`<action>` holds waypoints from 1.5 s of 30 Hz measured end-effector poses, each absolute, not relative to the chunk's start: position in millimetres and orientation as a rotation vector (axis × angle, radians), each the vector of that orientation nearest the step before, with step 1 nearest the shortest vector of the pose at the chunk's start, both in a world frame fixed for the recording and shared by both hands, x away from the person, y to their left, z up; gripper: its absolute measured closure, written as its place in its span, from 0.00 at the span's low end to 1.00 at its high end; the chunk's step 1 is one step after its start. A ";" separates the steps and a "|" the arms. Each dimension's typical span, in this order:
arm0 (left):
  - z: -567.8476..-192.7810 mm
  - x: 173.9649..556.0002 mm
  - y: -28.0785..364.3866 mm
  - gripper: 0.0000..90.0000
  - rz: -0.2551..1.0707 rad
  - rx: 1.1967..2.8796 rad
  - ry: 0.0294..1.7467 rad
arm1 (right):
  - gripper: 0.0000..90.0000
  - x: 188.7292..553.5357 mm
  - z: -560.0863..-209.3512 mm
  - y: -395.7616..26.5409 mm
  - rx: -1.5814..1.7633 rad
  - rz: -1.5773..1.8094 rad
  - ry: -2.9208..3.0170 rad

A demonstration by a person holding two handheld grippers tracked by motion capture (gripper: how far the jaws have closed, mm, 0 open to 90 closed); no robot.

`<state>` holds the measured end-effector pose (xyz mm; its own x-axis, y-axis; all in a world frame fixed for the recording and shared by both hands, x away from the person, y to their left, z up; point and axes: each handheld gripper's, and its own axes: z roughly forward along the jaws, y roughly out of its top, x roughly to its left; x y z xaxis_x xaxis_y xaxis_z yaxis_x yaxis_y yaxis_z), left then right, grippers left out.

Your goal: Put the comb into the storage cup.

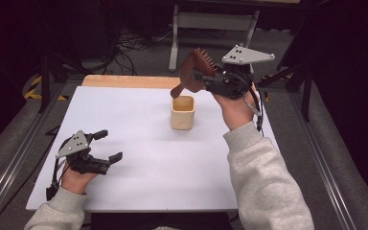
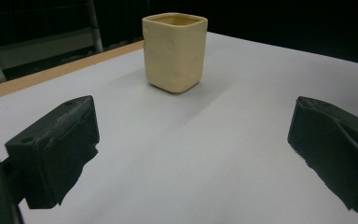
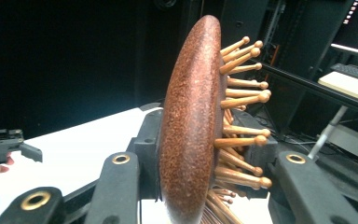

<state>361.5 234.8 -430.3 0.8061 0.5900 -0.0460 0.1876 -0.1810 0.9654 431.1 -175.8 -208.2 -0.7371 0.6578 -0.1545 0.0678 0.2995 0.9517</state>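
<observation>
Holding a brown wooden hairbrush (image 1: 195, 72) up in the air, the right tool (image 1: 210, 76) has its jaws clamped on the brush head, pins (image 3: 242, 100) sticking out to one side. The handle end hangs down just above the cream cup (image 1: 182, 112), which stands on the white surface (image 1: 139, 167). Well apart, near the front left corner, the left tool (image 1: 106, 145) sits low with jaws spread wide, nothing between them.

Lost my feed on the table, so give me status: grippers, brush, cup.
Right gripper shut on wooden hairbrush, handle angled down above cream cup. Left gripper open, empty, low over white board. Nothing in the way.
</observation>
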 end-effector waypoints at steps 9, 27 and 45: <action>-429.9 362.0 236.4 0.03 0.412 1.750 0.600 | 0.66 438.5 -211.3 -182.9 0.683 1.412 2.013; -430.3 362.3 236.2 0.03 0.414 1.748 0.600 | 0.65 453.2 -225.1 -191.7 0.763 1.376 2.017; -431.0 362.6 235.5 0.03 0.398 1.752 0.602 | 0.64 475.3 -248.7 -190.0 0.837 1.353 2.101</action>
